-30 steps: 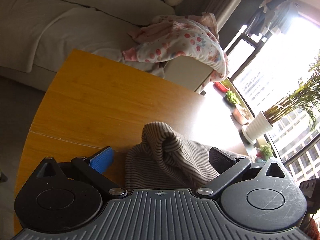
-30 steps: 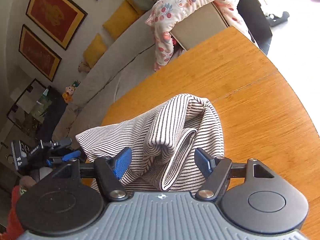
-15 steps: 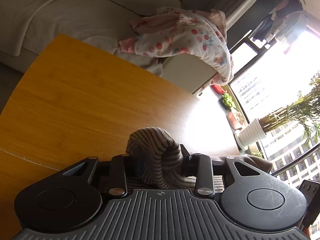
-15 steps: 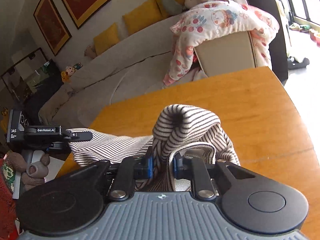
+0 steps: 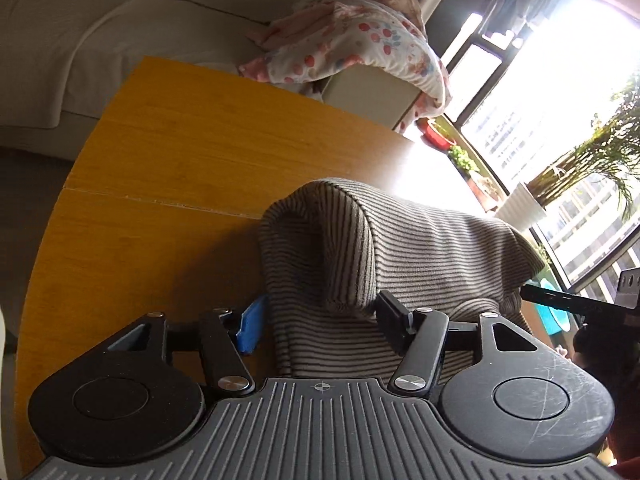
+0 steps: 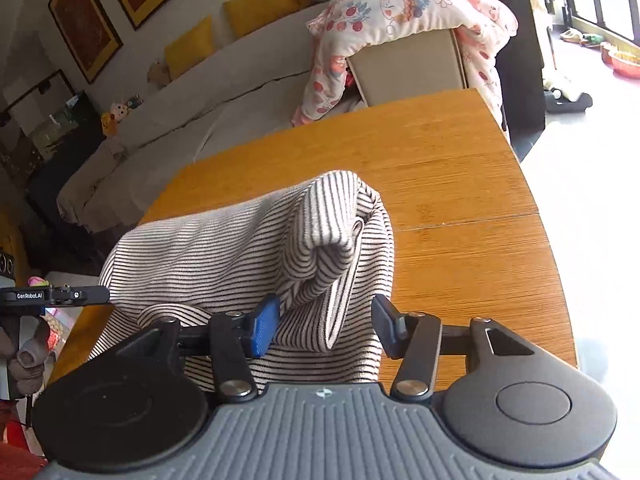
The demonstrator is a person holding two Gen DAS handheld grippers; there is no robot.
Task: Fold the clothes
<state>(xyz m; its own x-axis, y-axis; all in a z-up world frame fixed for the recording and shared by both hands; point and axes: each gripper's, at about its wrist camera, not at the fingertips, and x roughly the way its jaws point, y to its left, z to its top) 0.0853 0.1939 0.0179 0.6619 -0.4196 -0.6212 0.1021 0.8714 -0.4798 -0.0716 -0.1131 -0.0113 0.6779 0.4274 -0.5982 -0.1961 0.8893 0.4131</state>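
the left gripper (image 5: 320, 322) stood with its jaws apart, a raised fold of the striped garment (image 5: 360, 248) sitting between them, and the pads did not appear to press on it. its jaws had just been opening, cloth in the gap all the while. same story on the other side: the right gripper (image 6: 324, 326) had just been opening too, jaws apart, a rolled hump of the striped garment (image 6: 248, 252) standing up between the blue pad and the black one, loose rather than pinched.

the garment lay on the wooden table (image 5: 168, 152) at its near edge, right under both tools, bunched into a ridge. its long axis ran sideways between the two grippers, one end at each. in the right wrist view the cloth stretched away to the left, toward the other gripper's finger at the frame edge; in the left wrist view it stretched to the right, where a dark finger showed likewise.

so each hand sat at its own end, neither nearer than the other. the bare table lay straight ahead of both, away from the person. any next fold would probably turn on that line: both ends carried forward together, square to the garment's length.
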